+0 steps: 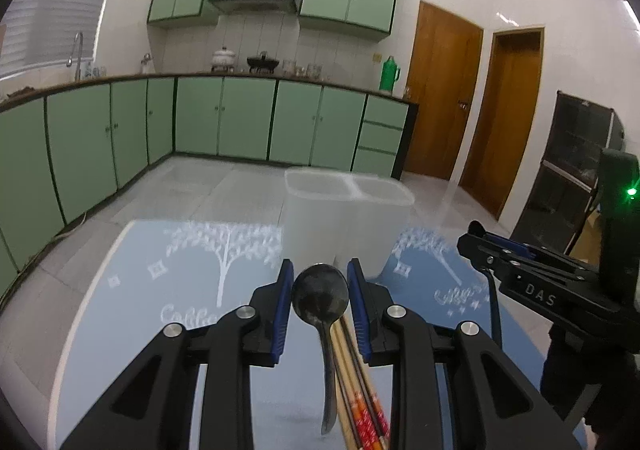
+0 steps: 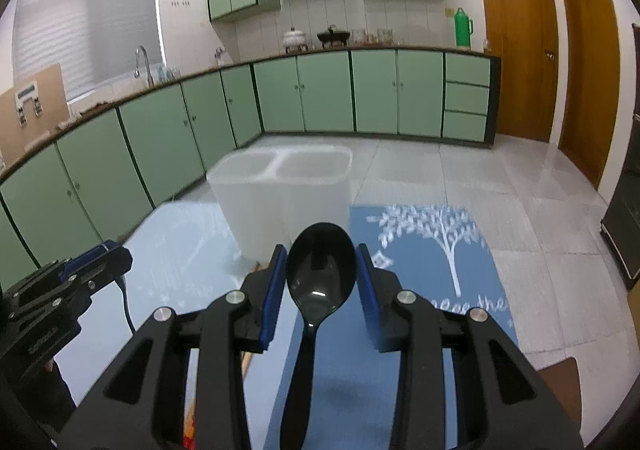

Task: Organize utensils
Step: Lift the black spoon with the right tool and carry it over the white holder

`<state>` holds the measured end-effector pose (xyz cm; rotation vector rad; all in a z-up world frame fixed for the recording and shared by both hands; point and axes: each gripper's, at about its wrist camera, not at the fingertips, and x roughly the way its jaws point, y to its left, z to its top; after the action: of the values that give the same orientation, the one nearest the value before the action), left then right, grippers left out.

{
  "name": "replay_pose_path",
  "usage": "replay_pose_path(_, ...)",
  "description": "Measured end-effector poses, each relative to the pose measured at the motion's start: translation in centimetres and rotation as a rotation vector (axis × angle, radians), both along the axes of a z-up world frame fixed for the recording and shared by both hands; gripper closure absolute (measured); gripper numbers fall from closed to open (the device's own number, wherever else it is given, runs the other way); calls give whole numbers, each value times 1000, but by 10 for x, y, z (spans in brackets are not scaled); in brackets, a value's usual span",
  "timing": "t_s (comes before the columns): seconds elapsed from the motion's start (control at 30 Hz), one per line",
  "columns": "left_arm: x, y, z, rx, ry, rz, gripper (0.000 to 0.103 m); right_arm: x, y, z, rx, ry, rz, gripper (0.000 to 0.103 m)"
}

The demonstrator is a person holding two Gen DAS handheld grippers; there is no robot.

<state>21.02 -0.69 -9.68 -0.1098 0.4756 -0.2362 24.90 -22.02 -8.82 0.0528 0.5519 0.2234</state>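
Observation:
In the left wrist view my left gripper (image 1: 320,290) is shut on the bowl of a metal spoon (image 1: 320,296), and the handle hangs down toward the camera. Wooden chopsticks (image 1: 360,390) with red-orange ends run beside that handle; I cannot tell whether they are held or lie below. My right gripper (image 2: 320,270) is shut on the bowl of a black plastic spoon (image 2: 320,274), with the handle trailing down. A translucent white two-compartment holder (image 1: 348,206) (image 2: 280,190) stands on the table just beyond both grippers. Each gripper also shows in the other's view: the right gripper (image 1: 478,236), the left gripper (image 2: 116,254).
The table carries a blue mat (image 1: 160,290) (image 2: 440,250) with a white tree print. Beyond it lie a tiled floor, green cabinets (image 1: 240,118) along the walls, wooden doors (image 1: 440,90) and a dark shelf unit (image 1: 576,154) at the right.

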Motion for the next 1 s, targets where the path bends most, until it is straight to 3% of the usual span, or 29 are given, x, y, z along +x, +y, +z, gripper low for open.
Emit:
replay_pose_path(0.23,11,4,51,-40,-111,-22,76,26,-10,44,66,-121,6,70)
replay_pose_path(0.53,75,1,119,-73,-275,-30,76,105,-12,82,105,-266,-42,70)
replay_pose_path(0.67,119,-5,118,-73,-285,-22,76,147,-15,75,115,-260,-75,70)
replay_pose_path(0.87,172,-11,82,-57,-225,4,76,189,-9,44,78,-208,-111,70)
replay_pose_path(1.0,187,-9,59,-59,-175,7,76,199,-1,29,56,-174,-100,69)
